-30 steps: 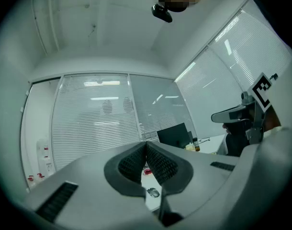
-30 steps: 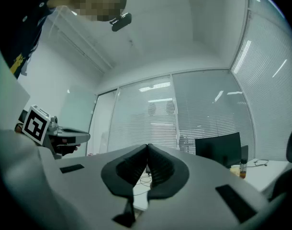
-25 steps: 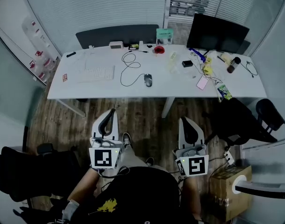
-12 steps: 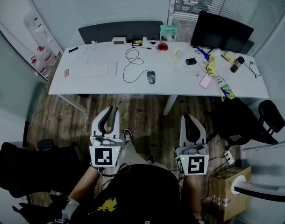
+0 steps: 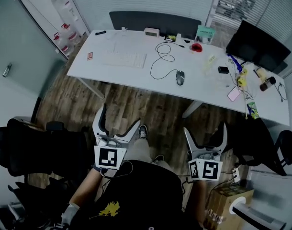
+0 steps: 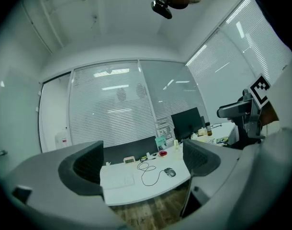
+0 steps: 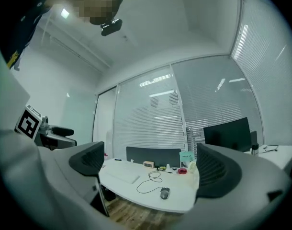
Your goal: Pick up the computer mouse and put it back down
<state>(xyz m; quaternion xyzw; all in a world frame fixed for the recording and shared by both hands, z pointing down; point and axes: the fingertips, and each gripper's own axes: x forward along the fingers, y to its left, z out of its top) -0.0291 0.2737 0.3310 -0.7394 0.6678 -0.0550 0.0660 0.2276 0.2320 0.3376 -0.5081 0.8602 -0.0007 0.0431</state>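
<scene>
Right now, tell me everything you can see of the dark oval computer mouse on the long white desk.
The dark grey oval computer mouse lies flat near the front edge of the long white desk. Its thin black cable leaves the far end and loops leftward across the desktop. It looks like plastic; finer details are too small. Only desk and cable touch it.

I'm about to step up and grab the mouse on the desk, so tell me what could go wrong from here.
1. The mouse has a cable lying in loops on the desk; a high lift could pull it taut and yank the mouse.
2. The left claw and right claw, jaws opening with nothing between them, are well short of the desk, and a black chair close at the left could snag the approach.
</scene>
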